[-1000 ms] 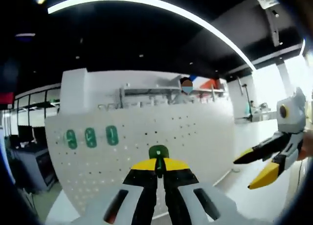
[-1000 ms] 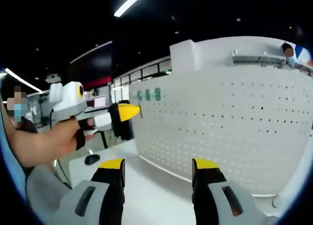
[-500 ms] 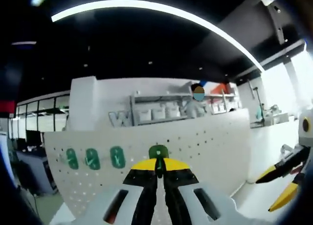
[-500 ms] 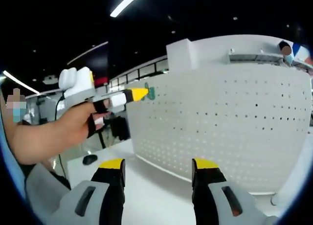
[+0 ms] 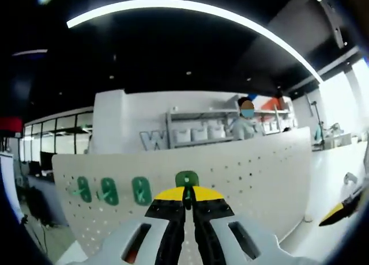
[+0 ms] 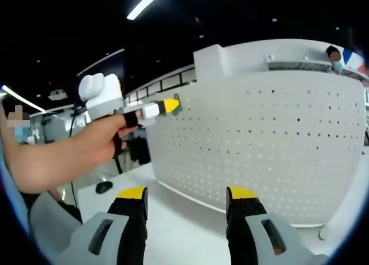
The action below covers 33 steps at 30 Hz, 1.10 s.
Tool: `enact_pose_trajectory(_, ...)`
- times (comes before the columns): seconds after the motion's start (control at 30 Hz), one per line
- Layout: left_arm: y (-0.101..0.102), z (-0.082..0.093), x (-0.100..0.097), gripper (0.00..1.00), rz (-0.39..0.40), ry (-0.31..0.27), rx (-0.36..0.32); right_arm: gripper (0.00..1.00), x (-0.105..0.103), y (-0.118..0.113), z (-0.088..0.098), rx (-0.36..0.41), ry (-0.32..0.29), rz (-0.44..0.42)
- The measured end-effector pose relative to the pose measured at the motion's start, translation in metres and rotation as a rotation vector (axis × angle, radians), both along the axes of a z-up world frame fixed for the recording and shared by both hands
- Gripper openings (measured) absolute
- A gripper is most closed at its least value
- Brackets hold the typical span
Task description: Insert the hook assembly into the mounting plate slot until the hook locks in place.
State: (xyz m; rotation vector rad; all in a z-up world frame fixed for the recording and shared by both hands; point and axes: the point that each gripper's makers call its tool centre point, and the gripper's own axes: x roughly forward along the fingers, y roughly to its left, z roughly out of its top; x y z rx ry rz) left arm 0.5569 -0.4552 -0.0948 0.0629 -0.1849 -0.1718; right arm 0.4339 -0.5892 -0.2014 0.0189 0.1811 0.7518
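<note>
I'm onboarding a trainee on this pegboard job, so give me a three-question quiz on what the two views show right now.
1. True or false: the left claw is shut on a green hook.
2. How many green hooks already sit on the white pegboard in the left gripper view? A) one B) three C) five
3. Fill in: the right claw is ____, holding nothing.

Key: 1 true. 2 B, the three mounted hooks sit in a row, left of the held one. 3 open.

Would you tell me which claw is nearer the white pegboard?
Left. The left claw, shut on a green hook, reaches the pegboard; the right claw hangs back, open.
</note>
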Motion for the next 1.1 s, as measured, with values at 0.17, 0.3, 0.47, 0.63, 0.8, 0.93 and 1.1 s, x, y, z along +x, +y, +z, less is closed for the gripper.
enact_pose_trajectory(0.17,-0.002,0.003,0.009,0.03,0.017,-0.006,0.009,0.55,0.002,-0.005,-0.003,-0.004,0.007,-0.004)
enact_pose_trajectory(0.3,0.005,0.003,0.017,0.03,0.035,0.005,-0.015,0.55,0.003,-0.008,-0.005,-0.005,0.013,-0.008)
enact_pose_trajectory(0.47,0.007,-0.002,0.022,0.03,0.044,0.019,-0.016,0.54,0.005,-0.009,-0.006,-0.002,0.016,-0.007)
enact_pose_trajectory(0.63,0.007,-0.003,0.026,0.03,0.05,0.02,-0.017,0.54,0.005,-0.008,-0.01,-0.004,0.027,-0.001)
enact_pose_trajectory(0.8,0.008,-0.003,0.028,0.03,0.062,0.019,-0.011,0.54,0.005,-0.009,-0.012,-0.008,0.032,0.001)
enact_pose_trajectory(0.93,0.008,-0.001,0.03,0.03,0.066,0.012,-0.001,0.54,0.006,-0.012,-0.013,-0.006,0.036,-0.004)
enact_pose_trajectory(1.1,0.005,0.001,0.031,0.03,0.067,0.002,0.027,0.54,0.005,-0.011,-0.013,-0.008,0.038,-0.002)
